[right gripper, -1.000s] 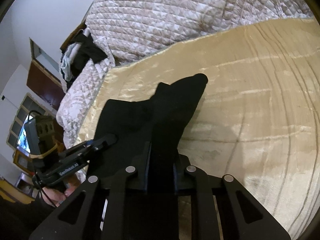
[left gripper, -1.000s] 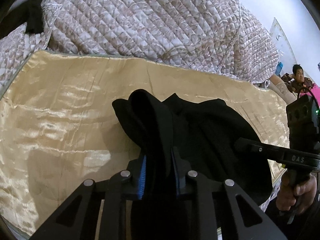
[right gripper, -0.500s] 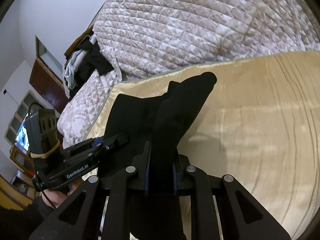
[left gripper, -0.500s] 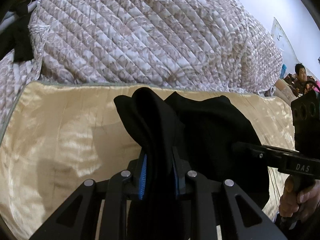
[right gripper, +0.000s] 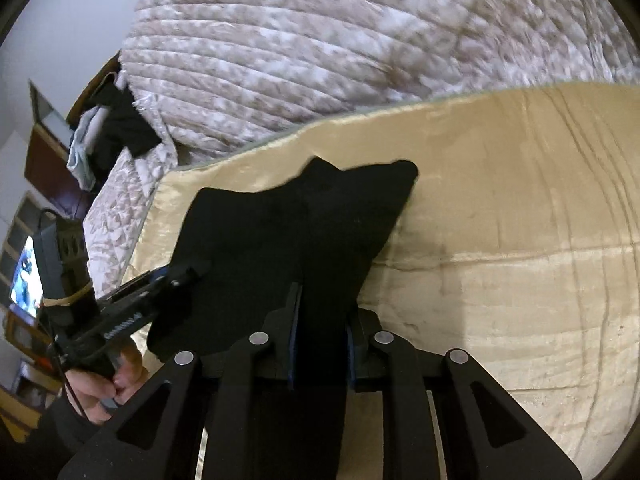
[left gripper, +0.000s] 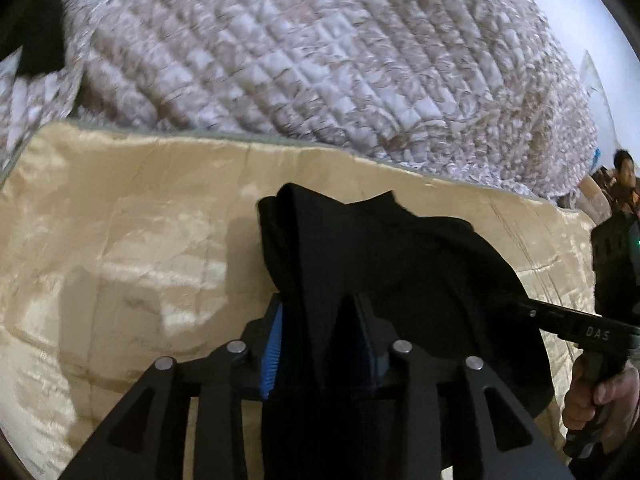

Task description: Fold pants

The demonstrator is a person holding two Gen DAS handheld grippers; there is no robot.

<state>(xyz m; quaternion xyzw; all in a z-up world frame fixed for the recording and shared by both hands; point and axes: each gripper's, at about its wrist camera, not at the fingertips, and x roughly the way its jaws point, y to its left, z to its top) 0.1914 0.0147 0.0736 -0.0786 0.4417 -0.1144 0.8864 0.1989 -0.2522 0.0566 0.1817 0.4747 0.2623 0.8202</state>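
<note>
- Golden satin sheet (left gripper: 120, 216) covers the bed in front of me, with a quilted beige comforter (left gripper: 320, 48) heaped along its far edge; I place everything else against that sheet.
- Off the sheet's left end, in the right wrist view, dark clothes (right gripper: 120, 128) lie on the quilt and a lit screen (right gripper: 24, 280) glows in the room beyond.
- My left claw (left gripper: 320, 340) is pinched onto one bunched edge of the black pants (left gripper: 400, 264), blue pads pressing the cloth from both sides.
- Between the two grips the pants hang as a dark panel above the middle of the sheet; whether the low edge touches it, I cannot tell.
- My right claw (right gripper: 320, 344) is clamped on the other edge of the same garment.
- To do this step well, I would keep both claws level and evenly apart so the cloth stays taut, then lower squarely onto the sheet, far edge first.
- Satin looks slippery; I judge any dragging could skew the fold.
</note>
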